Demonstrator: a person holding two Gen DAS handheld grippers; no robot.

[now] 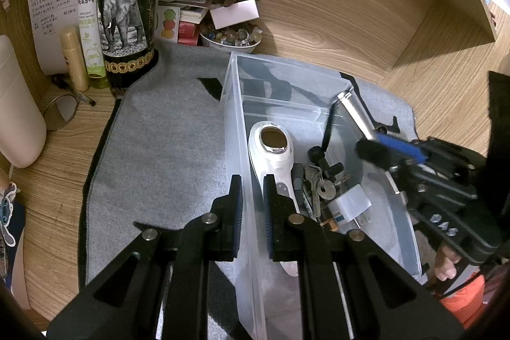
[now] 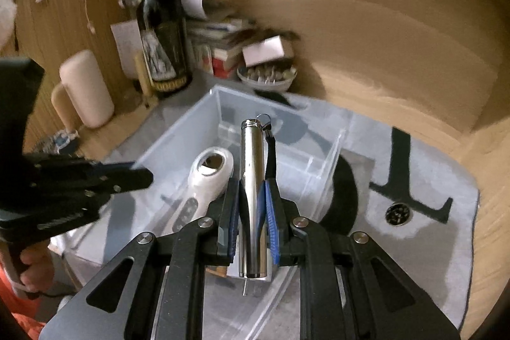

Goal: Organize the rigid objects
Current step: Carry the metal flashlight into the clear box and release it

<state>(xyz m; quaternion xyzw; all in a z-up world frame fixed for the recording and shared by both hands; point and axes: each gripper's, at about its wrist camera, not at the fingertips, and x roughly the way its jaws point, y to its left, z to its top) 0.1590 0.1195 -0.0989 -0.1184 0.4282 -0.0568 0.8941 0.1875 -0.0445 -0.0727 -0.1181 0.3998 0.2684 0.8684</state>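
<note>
Pinching the near left wall of the clear plastic bin (image 1: 234, 117), the left gripper (image 1: 251, 190) is steadying it on the grey mat (image 1: 159, 133) — one pad outside the wall, the other inside, beside the white handheld device (image 1: 274, 155). Over on the right, the right gripper (image 2: 253, 203) is clamping a silver metal cylinder (image 2: 252, 180) between its blue pads, jaws pressed onto the lower part of the barrel while the far end with its ring and black strap (image 2: 271, 155) is sticking out over the bin's open top.

Already lying in the bin's near compartment are the device, a bunch of keys (image 1: 318, 184) and a white plug adapter (image 1: 349, 204). A small round compass-like disc (image 2: 397, 214) is sitting on the mat to the right, outside the bin.

Risks as I am judging them: the smooth cylinder is gripped low, so it could be pivoting or sliding in the pads; released from height it could be striking the device's window or bouncing — and the dangling strap could be snagging on the inner divider or right wall.
</note>
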